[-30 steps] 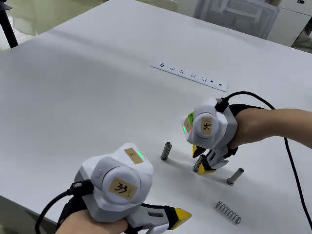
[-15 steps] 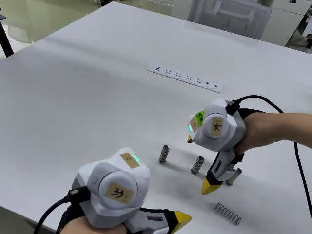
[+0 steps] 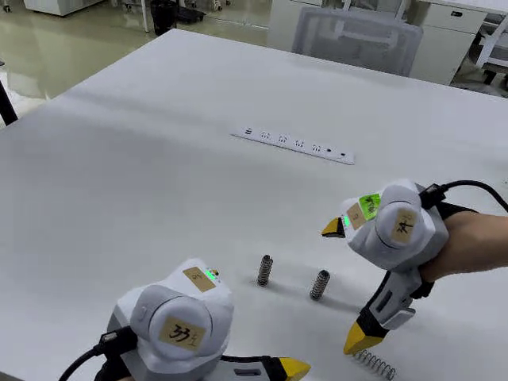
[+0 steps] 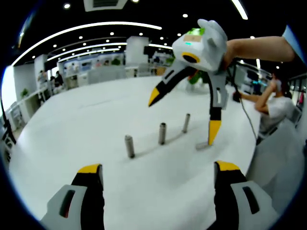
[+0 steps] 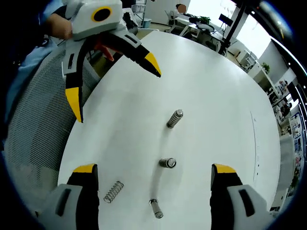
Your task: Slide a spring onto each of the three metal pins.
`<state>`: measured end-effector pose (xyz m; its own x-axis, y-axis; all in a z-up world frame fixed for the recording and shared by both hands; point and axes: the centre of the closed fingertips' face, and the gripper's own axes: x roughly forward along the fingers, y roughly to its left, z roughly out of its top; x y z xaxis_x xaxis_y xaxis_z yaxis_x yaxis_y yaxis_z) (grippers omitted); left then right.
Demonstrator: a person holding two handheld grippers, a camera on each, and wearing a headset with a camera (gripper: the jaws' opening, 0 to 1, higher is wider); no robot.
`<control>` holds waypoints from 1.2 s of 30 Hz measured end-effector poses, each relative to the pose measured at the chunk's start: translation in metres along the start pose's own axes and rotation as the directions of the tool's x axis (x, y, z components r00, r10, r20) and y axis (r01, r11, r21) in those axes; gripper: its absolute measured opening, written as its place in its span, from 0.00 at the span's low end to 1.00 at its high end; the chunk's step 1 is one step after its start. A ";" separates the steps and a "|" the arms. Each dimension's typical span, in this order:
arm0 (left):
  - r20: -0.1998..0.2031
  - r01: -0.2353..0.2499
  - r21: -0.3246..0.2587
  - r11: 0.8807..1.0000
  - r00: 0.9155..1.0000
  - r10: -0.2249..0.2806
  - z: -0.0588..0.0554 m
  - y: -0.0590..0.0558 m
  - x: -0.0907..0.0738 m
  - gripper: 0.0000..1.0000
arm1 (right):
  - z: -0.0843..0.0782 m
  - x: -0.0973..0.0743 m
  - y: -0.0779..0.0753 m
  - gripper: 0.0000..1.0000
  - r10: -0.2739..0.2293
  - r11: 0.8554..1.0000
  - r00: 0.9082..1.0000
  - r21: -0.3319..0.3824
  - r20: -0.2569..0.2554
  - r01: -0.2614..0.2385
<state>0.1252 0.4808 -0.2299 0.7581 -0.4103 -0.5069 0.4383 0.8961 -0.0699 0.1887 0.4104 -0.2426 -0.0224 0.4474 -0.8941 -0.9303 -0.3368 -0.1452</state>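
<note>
Two pins wear springs: one pin (image 3: 265,270) on the left, another pin (image 3: 320,284) in the middle. They stand upright on the white table (image 3: 159,175). In the right gripper view the same two sprung pins (image 5: 175,118) (image 5: 168,162) line up with a third pin (image 5: 154,207) that looks bare. A loose spring (image 3: 373,363) (image 5: 113,191) lies flat close to my right gripper (image 3: 344,285), which hangs wide open above the table. My left gripper (image 3: 290,369) (image 4: 158,170) waits open at the near edge, facing the row of pins (image 4: 162,133).
A white power strip (image 3: 294,144) lies farther back on the table. A mesh chair (image 3: 357,40) stands beyond the far edge. A person (image 4: 273,105) sits off to the side in the left gripper view.
My right gripper has opened, let go of the spring on the middle pin, and drawn back to the right and nearer. The left gripper has held still. The head camera has shifted.
</note>
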 end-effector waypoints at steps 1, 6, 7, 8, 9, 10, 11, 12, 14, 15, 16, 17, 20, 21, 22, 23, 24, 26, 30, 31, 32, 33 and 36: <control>0.001 0.000 0.001 1.000 1.000 0.000 0.001 0.001 -0.001 0.97 | 0.000 -0.005 0.001 0.99 -0.022 1.000 1.000 0.021 0.017 0.022; -0.011 0.013 0.041 0.999 1.000 -0.013 0.003 0.002 -0.004 0.97 | -0.005 -0.022 0.008 0.99 -0.107 0.986 0.990 0.137 0.087 0.095; -0.013 0.017 0.050 0.999 1.000 -0.016 0.003 0.001 -0.004 0.97 | -0.007 -0.024 0.009 0.99 -0.123 0.981 0.988 0.161 0.098 0.106; -0.016 0.021 0.058 0.998 1.000 -0.020 0.004 0.001 -0.004 0.97 | -0.009 -0.027 0.012 0.99 -0.137 0.976 0.985 0.182 0.108 0.116; -0.018 0.028 0.068 0.997 0.999 -0.027 0.005 0.000 -0.004 0.97 | -0.012 -0.031 0.016 0.99 -0.156 0.968 0.980 0.214 0.120 0.128; -0.017 0.033 0.074 0.997 0.999 -0.031 0.006 -0.001 -0.004 0.97 | -0.015 -0.034 0.018 0.99 -0.167 0.963 0.978 0.234 0.123 0.135; -0.019 0.043 0.084 0.996 0.999 -0.041 0.007 -0.003 -0.004 0.97 | -0.019 -0.038 0.023 0.99 -0.182 0.953 0.975 0.268 0.130 0.142; -0.019 0.050 0.093 0.994 0.999 -0.049 0.008 -0.004 -0.004 0.97 | -0.023 -0.041 0.026 0.99 -0.194 0.945 0.972 0.292 0.134 0.148; -0.024 0.069 0.096 0.993 0.997 -0.067 0.007 -0.006 -0.003 0.97 | -0.033 -0.047 0.035 0.99 -0.220 0.930 0.967 0.328 0.128 0.168; -0.031 0.077 0.105 0.991 0.997 -0.074 0.006 -0.006 -0.002 0.97 | -0.039 -0.051 0.040 0.99 -0.236 0.920 0.964 0.348 0.122 0.181; -0.035 0.080 0.115 0.990 0.996 -0.076 0.006 -0.006 -0.002 0.97 | -0.043 -0.054 0.043 0.99 -0.249 0.912 0.961 0.364 0.121 0.190; -0.038 0.084 0.122 0.989 0.996 -0.080 0.006 -0.006 -0.002 0.97 | -0.046 -0.056 0.046 0.99 -0.261 0.903 0.958 0.381 0.121 0.198; -0.049 0.101 0.138 0.985 0.994 -0.095 0.005 -0.007 -0.001 0.98 | -0.058 -0.064 0.055 0.99 -0.309 0.863 0.943 0.453 0.121 0.225; -0.056 0.106 0.147 0.983 0.994 -0.099 0.005 -0.007 -0.001 0.97 | -0.063 -0.066 0.060 0.99 -0.324 0.845 0.939 0.481 0.115 0.232; -0.057 0.112 0.153 0.982 0.993 -0.104 0.006 -0.007 -0.001 0.97 | -0.065 -0.067 0.062 0.99 -0.332 0.840 0.936 0.488 0.115 0.238; -0.058 0.119 0.159 0.980 0.992 -0.111 0.006 -0.008 -0.001 0.98 | -0.068 -0.069 0.067 0.99 -0.346 0.826 0.931 0.508 0.116 0.244; -0.062 0.126 0.164 0.978 0.991 -0.117 0.006 -0.008 -0.001 0.98 | -0.071 -0.069 0.071 0.99 -0.353 0.816 0.929 0.523 0.113 0.247; -0.074 0.140 0.182 0.973 0.989 -0.129 0.005 -0.009 -0.002 0.98 | -0.077 -0.070 0.077 0.99 -0.371 0.794 0.922 0.551 0.105 0.257; -0.088 0.150 0.191 0.970 0.987 -0.135 0.002 -0.007 -0.002 0.98 | -0.086 -0.072 0.088 0.99 -0.399 0.757 0.912 0.596 0.096 0.269; -0.091 0.151 0.189 0.970 0.987 -0.136 0.001 -0.006 -0.003 0.98 | -0.089 -0.073 0.091 0.99 -0.408 0.744 0.909 0.610 0.089 0.275; -0.092 0.152 0.188 0.970 0.986 -0.137 0.001 -0.005 -0.004 0.98 | -0.090 -0.074 0.093 0.99 -0.414 0.737 0.906 0.616 0.088 0.277; -0.095 0.156 0.188 0.970 0.986 -0.140 0.000 -0.005 -0.005 0.98 | -0.092 -0.075 0.096 0.99 -0.419 0.729 0.904 0.626 0.086 0.278; -0.109 0.168 0.213 0.962 0.983 -0.147 -0.003 -0.004 -0.005 0.98 | -0.098 -0.078 0.102 0.99 -0.430 0.711 0.899 0.642 0.077 0.285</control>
<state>0.1187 0.4800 -0.2295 0.6280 -0.5169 -0.5818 0.6521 0.7575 0.0308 0.1313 0.2598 -0.2288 0.3519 0.6110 -0.7091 -0.9033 0.4203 -0.0861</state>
